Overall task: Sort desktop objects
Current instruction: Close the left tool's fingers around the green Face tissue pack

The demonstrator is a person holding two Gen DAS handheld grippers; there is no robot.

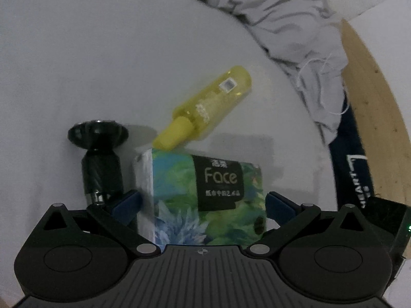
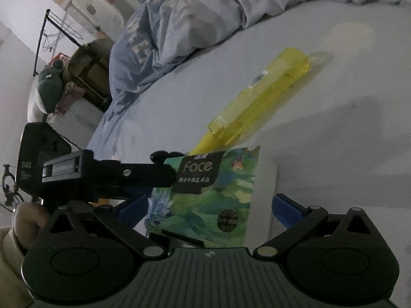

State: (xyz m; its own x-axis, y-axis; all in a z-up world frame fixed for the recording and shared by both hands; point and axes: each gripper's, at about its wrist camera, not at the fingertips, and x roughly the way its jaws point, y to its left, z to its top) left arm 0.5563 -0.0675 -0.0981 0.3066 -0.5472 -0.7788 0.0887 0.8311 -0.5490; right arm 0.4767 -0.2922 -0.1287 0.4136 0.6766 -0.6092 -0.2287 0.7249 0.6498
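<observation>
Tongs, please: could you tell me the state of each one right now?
Left tongs: closed on the tissue pack.
Right tongs: open, straddling that pack.

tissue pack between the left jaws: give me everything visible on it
The soft plastic-wrapped tissue pack has a green-and-blue floral print and a black label reading "Face" with smaller unreadable text. One white end shows layered tissue edges. It stands on the white sheet between the left gripper's blue-padded jaws, which sit close on both sides; contact cannot be confirmed. The translucent yellow bottle's cap overlaps the pack's top far edge. A black knobbed metal tool stands beside it.
</observation>
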